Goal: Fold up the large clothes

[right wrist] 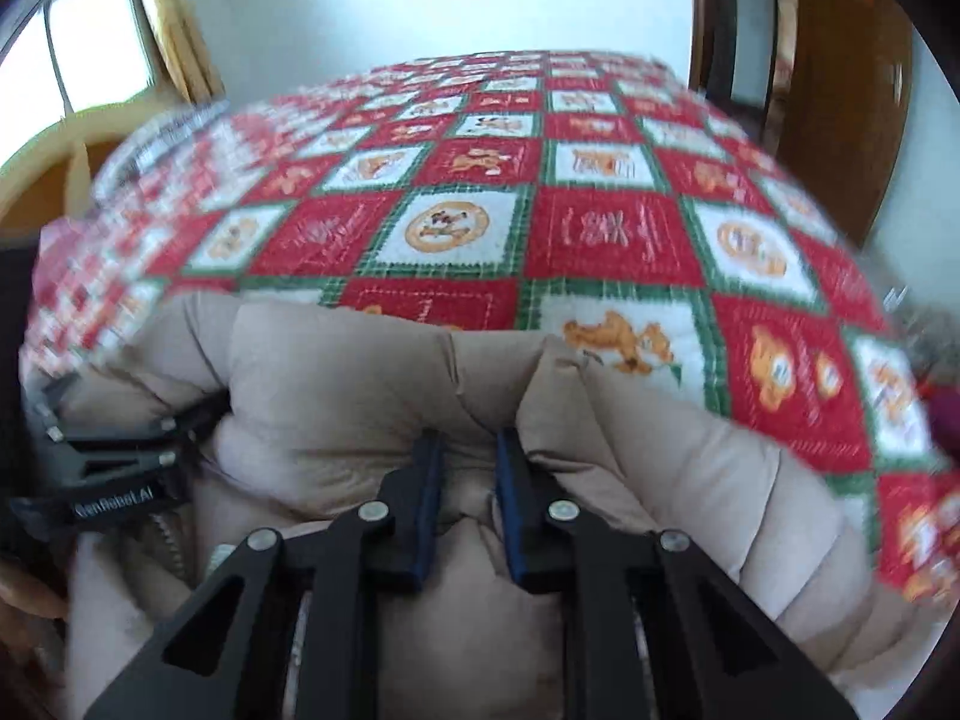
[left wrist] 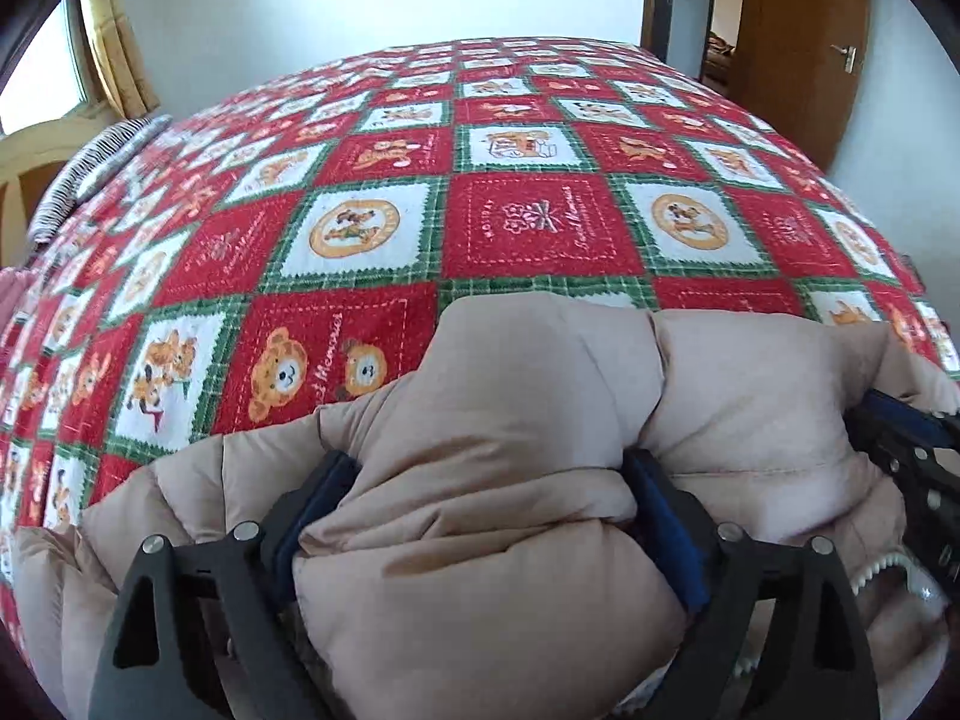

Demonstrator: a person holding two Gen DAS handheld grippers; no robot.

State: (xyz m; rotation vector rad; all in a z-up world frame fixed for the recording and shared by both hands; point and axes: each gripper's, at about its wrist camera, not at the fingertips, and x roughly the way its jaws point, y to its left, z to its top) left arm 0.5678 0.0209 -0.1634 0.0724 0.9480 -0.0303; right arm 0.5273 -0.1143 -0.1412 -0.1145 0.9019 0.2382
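A beige puffy down jacket (left wrist: 516,396) lies bunched at the near edge of the bed. My left gripper (left wrist: 486,468) is shut on a thick roll of the jacket, its blue pads pressing in from both sides. My right gripper (right wrist: 468,444) is shut on a narrower fold of the same jacket (right wrist: 336,372). The right gripper also shows at the right edge of the left wrist view (left wrist: 912,438), and the left gripper at the left edge of the right wrist view (right wrist: 114,444). A white zipper (left wrist: 882,570) shows low on the right.
The bed carries a red, white and green checked blanket (left wrist: 540,222) with bear pictures. A striped pillow (left wrist: 90,174) lies at its far left. A wooden door (left wrist: 798,42) stands open at the back right, a window with curtain (left wrist: 114,48) at the left.
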